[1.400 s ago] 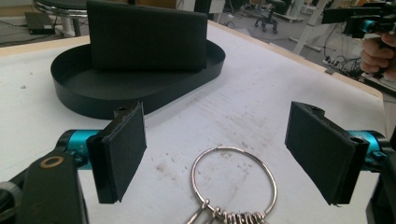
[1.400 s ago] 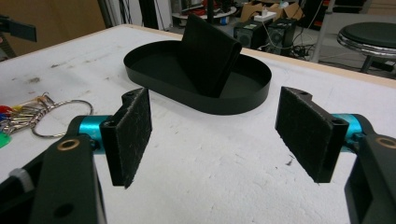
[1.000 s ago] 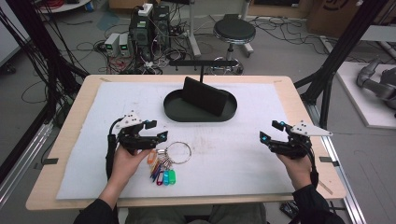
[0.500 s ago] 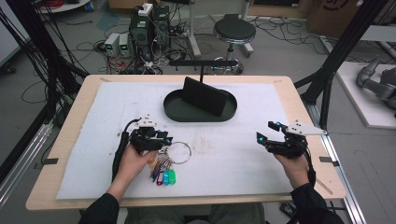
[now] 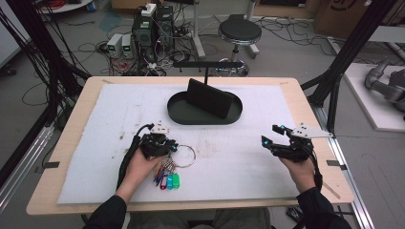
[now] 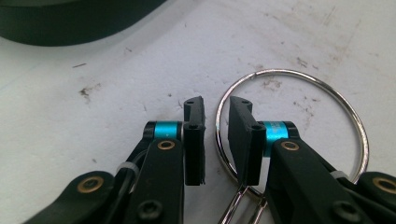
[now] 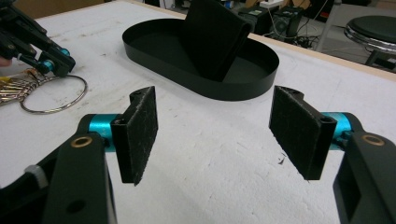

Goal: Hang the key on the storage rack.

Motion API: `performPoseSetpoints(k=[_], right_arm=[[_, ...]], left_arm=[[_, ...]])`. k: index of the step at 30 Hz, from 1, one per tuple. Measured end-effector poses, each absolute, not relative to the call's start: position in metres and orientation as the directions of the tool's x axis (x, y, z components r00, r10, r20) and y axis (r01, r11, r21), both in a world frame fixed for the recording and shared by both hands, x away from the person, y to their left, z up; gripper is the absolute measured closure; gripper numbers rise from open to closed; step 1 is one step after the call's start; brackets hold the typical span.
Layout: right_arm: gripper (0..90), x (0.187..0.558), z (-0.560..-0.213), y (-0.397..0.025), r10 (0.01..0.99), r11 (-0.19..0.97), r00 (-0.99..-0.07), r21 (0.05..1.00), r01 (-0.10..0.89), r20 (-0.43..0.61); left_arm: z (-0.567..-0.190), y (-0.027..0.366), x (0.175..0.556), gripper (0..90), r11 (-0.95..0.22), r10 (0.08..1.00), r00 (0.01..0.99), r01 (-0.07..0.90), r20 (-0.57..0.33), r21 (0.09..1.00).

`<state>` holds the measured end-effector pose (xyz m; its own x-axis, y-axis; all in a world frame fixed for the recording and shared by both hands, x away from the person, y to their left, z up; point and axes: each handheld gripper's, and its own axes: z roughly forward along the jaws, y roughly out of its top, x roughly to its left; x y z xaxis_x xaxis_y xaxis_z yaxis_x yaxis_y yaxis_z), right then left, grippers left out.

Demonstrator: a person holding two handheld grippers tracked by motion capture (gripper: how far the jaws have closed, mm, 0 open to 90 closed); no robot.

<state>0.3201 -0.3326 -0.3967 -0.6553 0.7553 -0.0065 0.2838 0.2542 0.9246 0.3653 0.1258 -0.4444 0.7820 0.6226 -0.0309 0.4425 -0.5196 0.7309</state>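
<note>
On the white mat [image 5: 119,124] of the tabletop [image 5: 296,90], left of centre, the left gripper [image 5: 173,148] sits low over the key ring [image 5: 184,156]. Left gripper view: its fingers [image 6: 194,140] straddle the ring's wire [image 6: 219,135], one pad outside the loop, the other inside. Narrow gap between the pads, wire runs through it close to the inner pad; contact not certain from this angle, looks just short of clamped. So: nearly closed around the ring, not pinched yet.

Ring lies flat on the mat. Keys and coloured tags [image 5: 167,179] fan out from its near edge toward the person, just beside the left hand [image 5: 143,164]. Tags read blue, green, red; keys themselves too small to make out.

Right gripper [image 5: 272,135] is well apart, at the right side of the mat, held above it by the right hand [image 5: 298,167]. Fingers [image 7: 140,130] wide open, nothing between them, pointing across toward the tray.

Black oval tray [image 5: 179,114] sits at mat centre, farther from the person than both grippers, with a dark upright block [image 5: 210,98] standing inside it. Right gripper view shows the tray [image 7: 154,60] ahead and the left gripper [image 7: 55,64] at the ring [image 7: 60,100] off to its left.
</note>
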Motion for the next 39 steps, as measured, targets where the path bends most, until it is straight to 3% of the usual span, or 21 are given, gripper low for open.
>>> performPoseSetpoints(k=[3, 7, 12, 21, 27, 39], right_arm=[[33.2, 0.321, -0.397, -0.333, 0.756, 0.254, -0.654, 0.924, 0.286, -0.005], [33.2, 0.321, -0.397, -0.333, 0.757, 0.252, -0.653, 0.925, 0.286, -0.004], [33.3, 0.321, -0.397, -0.334, 0.757, 0.249, -0.654, 0.924, 0.289, 0.001], [33.4, 0.321, -0.396, -0.334, 0.756, 0.241, -0.654, 0.928, 0.286, 0.005], [33.4, 0.320, -0.396, -0.334, 0.757, 0.237, -0.654, 0.929, 0.286, 0.009], [33.4, 0.320, -0.396, -0.335, 0.754, 0.235, -0.656, 0.931, 0.278, 0.006]], left_arm=[[-0.445, 0.124, 0.363, 76.3, -0.526, 0.629, 0.777, 0.434, -0.008, 0.731], [-0.447, 0.123, 0.359, 85.7, -0.523, 0.635, 0.772, 0.413, 0.018, 0.745], [-0.447, 0.122, 0.357, 86.1, -0.530, 0.636, 0.771, 0.401, 0.037, 0.747], [-0.437, 0.131, 0.353, 86.3, -0.455, 0.633, 0.774, 0.386, -0.013, 0.802], [-0.422, 0.137, 0.345, 86.3, -0.386, 0.624, 0.781, 0.333, -0.022, 0.860], [-0.407, 0.134, 0.328, 86.3, -0.363, 0.582, 0.813, 0.268, -0.008, 0.892]])
